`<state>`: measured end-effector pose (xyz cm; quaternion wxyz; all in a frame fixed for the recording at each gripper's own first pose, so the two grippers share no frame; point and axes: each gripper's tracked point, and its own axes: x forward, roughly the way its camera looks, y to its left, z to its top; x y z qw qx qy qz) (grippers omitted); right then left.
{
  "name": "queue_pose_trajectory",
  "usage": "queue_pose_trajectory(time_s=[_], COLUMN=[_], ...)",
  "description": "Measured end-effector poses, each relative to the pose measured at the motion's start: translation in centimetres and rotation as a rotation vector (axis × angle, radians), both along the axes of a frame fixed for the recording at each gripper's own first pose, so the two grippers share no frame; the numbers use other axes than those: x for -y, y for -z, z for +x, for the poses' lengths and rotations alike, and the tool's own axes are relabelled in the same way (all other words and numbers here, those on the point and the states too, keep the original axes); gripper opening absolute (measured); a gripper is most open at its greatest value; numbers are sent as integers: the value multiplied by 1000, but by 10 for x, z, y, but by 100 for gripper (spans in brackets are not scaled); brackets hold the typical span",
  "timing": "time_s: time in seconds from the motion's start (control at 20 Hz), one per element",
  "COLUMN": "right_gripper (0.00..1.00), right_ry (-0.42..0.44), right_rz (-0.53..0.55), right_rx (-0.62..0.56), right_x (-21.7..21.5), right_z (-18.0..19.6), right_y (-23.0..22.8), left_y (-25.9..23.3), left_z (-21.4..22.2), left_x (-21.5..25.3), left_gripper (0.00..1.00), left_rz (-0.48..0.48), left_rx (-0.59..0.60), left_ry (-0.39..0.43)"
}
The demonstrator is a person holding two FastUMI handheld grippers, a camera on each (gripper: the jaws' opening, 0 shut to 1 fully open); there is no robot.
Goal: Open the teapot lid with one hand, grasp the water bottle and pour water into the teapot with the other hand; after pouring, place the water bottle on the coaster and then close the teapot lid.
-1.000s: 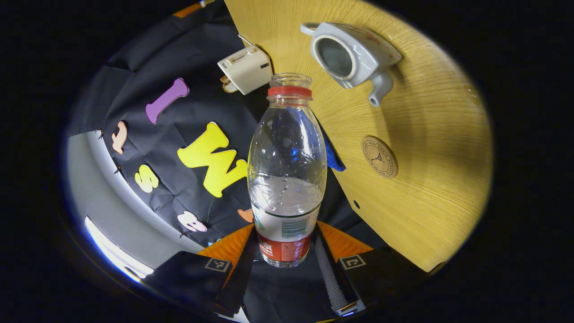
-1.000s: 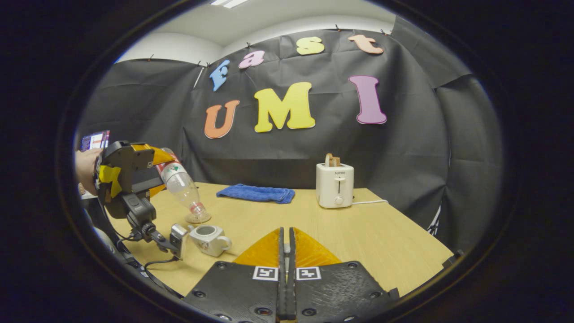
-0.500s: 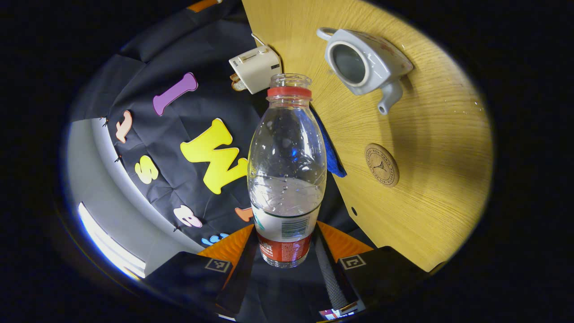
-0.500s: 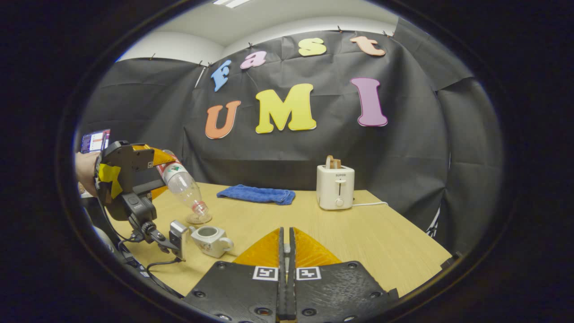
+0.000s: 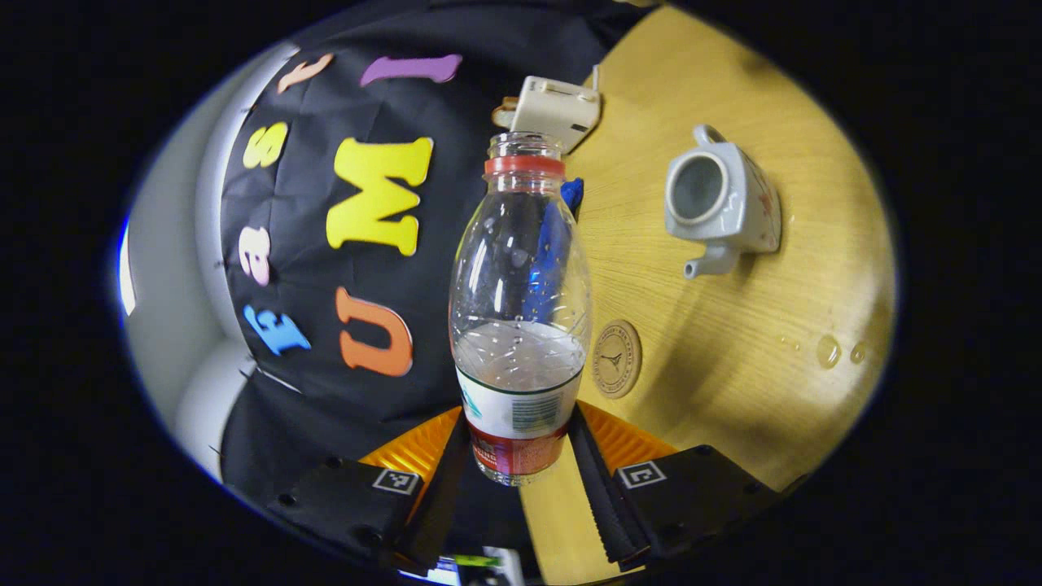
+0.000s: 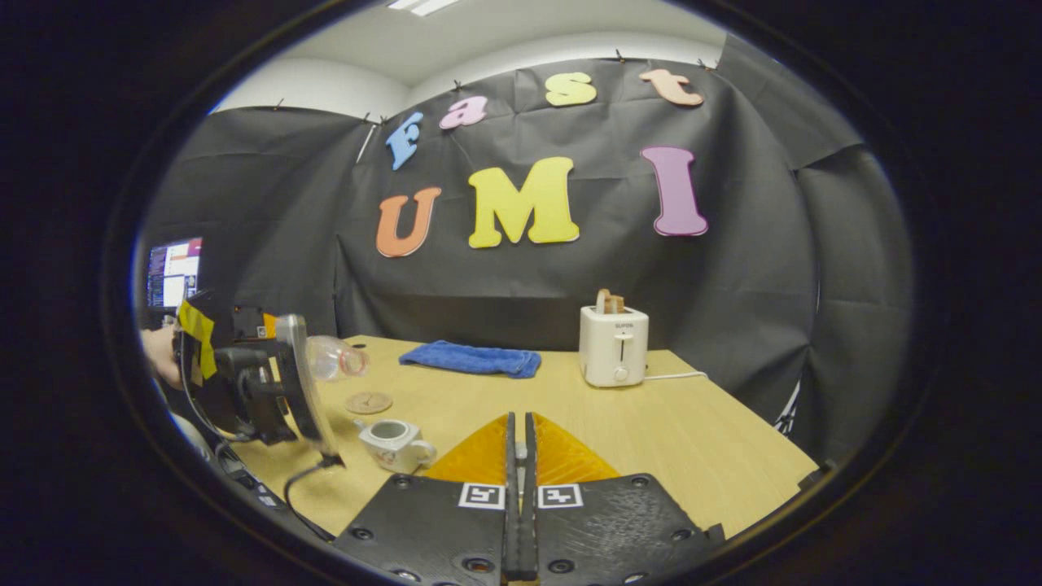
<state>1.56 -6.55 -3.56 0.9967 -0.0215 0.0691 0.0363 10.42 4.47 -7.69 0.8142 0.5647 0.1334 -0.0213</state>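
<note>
My left gripper (image 5: pixel 518 423) is shut on the lower part of a clear, uncapped water bottle (image 5: pixel 521 309) that is partly filled. In the right gripper view the bottle (image 6: pixel 334 358) lies roughly level in that left gripper (image 6: pixel 244 382), above the table with its neck pointing right. The white teapot (image 5: pixel 720 203) stands lidless on the wooden table (image 5: pixel 733 391), and the round cork coaster (image 5: pixel 616 358) lies between it and the bottle. My right gripper (image 6: pixel 518 456) hovers over the table with its fingers pressed together. Whether they pinch anything I cannot tell. The teapot (image 6: pixel 396 443) sits just left of them.
A white toaster (image 6: pixel 615 346) and a blue cloth (image 6: pixel 472 358) sit at the back of the table. Water drops (image 5: pixel 829 350) lie on the wood near the teapot. A hand (image 6: pixel 159 362) holds the left gripper, with a lit screen (image 6: pixel 173 273) behind it.
The left gripper has swung the bottle up from a steep downward tilt over the teapot to roughly level and drawn it back to the left. The right gripper has barely moved.
</note>
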Motion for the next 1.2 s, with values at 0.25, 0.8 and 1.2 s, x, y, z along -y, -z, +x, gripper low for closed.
queue_pose_trajectory(time_s=[0.25, 0.8, 1.2], right_gripper=[0, 0, 0], right_ry=[-19, -27, 4], right_rz=[-5, -19, -36], right_rx=[0, -14, -34], right_x=[-13, -26, -14], right_z=[3, 10, 9], right_y=[-4, -3, 8], left_y=[1, -4, 7], left_z=[1, 16, 80], left_x=[-11, 2, 22], left_gripper=[74, 74, 75], left_rz=[-548, -1193, -1271], left_rx=[40, 48, -3], left_ry=[-100, -78, -25])
